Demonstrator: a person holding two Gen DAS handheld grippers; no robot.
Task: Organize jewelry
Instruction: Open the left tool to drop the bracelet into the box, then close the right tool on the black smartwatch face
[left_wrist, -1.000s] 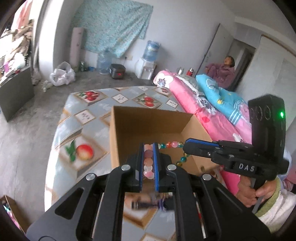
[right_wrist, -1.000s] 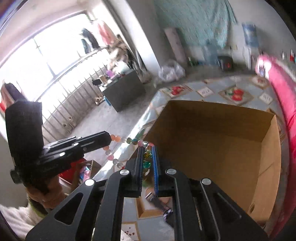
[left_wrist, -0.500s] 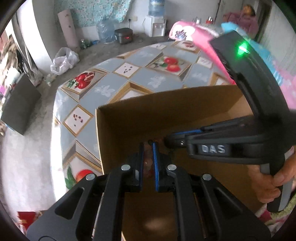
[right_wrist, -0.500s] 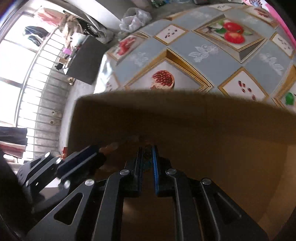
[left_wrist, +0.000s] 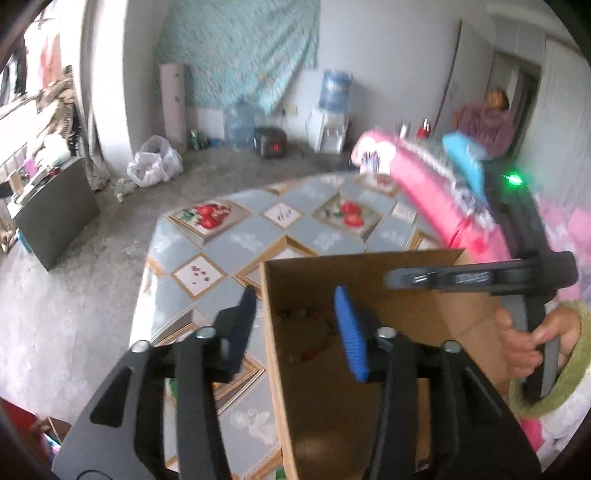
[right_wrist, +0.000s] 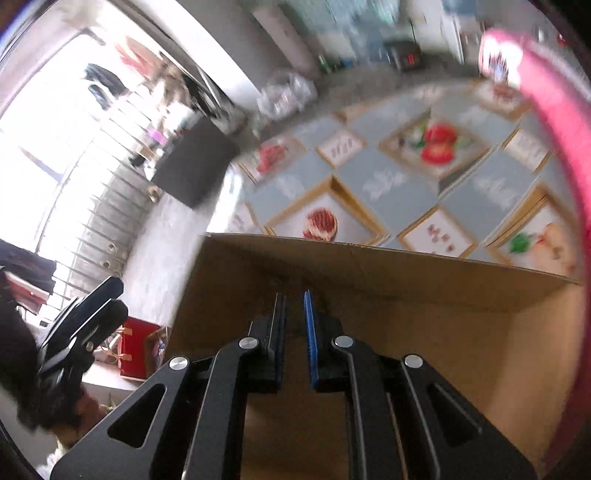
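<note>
**Both tongs empty above the cardboard box, beads lying inside**

Closest to me, the left tongs (left_wrist: 295, 321) stand spread wide with nothing between them, one finger outside the box's left wall and the blue-padded finger (left_wrist: 349, 332) over its inside. The right tongs (right_wrist: 294, 325) hang over the same cardboard box (left_wrist: 369, 273), their pads parted by a narrow gap that holds nothing; in the left wrist view they reach in from the right above the far rim, gripped by the right hand (left_wrist: 528, 343) in a green cuff.

Down in the box, against its left wall, lies the bead bracelet (left_wrist: 314, 332), dim and blurred, so I can make out only a few small beads on the brown floor.

The box sits on the worktop (left_wrist: 229, 236), covered in a grey cloth printed with fruit panels. Just right of it runs a pink quilt (left_wrist: 424, 188) on a bed. Farther off, on the concrete floor, stand a water dispenser (left_wrist: 334, 110), a white plastic bag (left_wrist: 153, 166) and a dark cabinet (left_wrist: 55, 210).
</note>
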